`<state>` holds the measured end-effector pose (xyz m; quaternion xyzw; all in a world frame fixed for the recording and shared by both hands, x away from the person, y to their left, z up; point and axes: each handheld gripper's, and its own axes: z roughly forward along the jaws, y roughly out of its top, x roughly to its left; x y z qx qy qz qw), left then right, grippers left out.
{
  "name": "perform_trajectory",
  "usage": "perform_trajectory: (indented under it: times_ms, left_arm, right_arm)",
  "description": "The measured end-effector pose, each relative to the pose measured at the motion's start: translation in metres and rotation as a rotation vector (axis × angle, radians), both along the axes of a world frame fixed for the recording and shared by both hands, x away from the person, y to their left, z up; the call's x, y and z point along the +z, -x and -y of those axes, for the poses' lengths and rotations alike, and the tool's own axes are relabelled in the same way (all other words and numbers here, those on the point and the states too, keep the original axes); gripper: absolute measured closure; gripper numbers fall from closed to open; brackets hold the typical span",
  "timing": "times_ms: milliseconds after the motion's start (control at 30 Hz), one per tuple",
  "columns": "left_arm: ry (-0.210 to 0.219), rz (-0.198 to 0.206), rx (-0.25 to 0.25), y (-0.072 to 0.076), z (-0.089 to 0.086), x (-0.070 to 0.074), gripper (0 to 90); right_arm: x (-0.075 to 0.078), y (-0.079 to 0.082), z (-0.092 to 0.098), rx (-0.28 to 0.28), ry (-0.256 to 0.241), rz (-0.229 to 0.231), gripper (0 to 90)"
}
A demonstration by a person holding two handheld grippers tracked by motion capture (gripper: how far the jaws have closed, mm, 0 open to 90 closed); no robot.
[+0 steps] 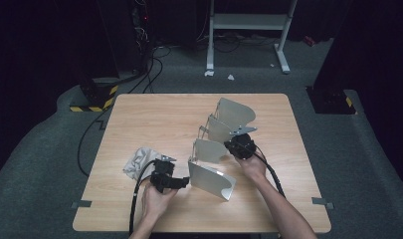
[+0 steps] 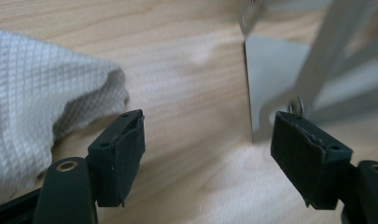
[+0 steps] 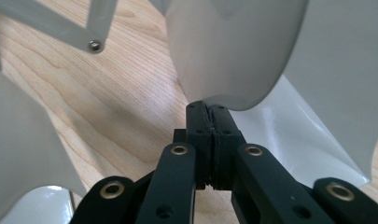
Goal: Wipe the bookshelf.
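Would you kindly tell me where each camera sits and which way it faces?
High view: above the person's side, looking forward and down on the table; both forearms and tongs show.
Left gripper view: rides the left tongs, open, facing the white cloth and metal rack.
Right gripper view: rides the right tongs, shut at a rack panel's edge.
All views share the rack.

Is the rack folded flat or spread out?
Spread out: the rack's four plates stand apart in a row, linked by thin bars; the right gripper pinches one plate's edge.
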<state>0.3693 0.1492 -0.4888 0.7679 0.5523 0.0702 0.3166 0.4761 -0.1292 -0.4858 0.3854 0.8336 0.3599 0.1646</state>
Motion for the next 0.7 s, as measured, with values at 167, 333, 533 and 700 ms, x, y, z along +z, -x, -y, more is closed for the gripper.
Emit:
perform_trajectory:
  times_ms: [167, 333, 533, 700]
  left_arm:
    - [-0.029, 0.008, 0.004, -0.002, 0.004, 0.0, 28.8]
    - [-0.051, 0.004, -0.006, 0.005, 0.001, -0.002, 26.1]
    - [-0.047, 0.022, -0.034, 0.022, 0.001, -0.001, 24.3]
    - [-0.044, 0.023, -0.054, 0.026, 0.009, -0.004, 24.2]
  right_arm:
    - [0.001, 0.0, 0.001, -0.004, 0.007, -0.012, 82.9]
    - [0.001, 0.003, 0.003, 0.014, 0.012, -0.014, 77.9]
    - [-0.002, 0.013, 0.006, 0.067, 0.032, -0.01, 71.8]
    - [-0.002, 0.021, 0.01, 0.103, 0.031, -0.012, 69.2]
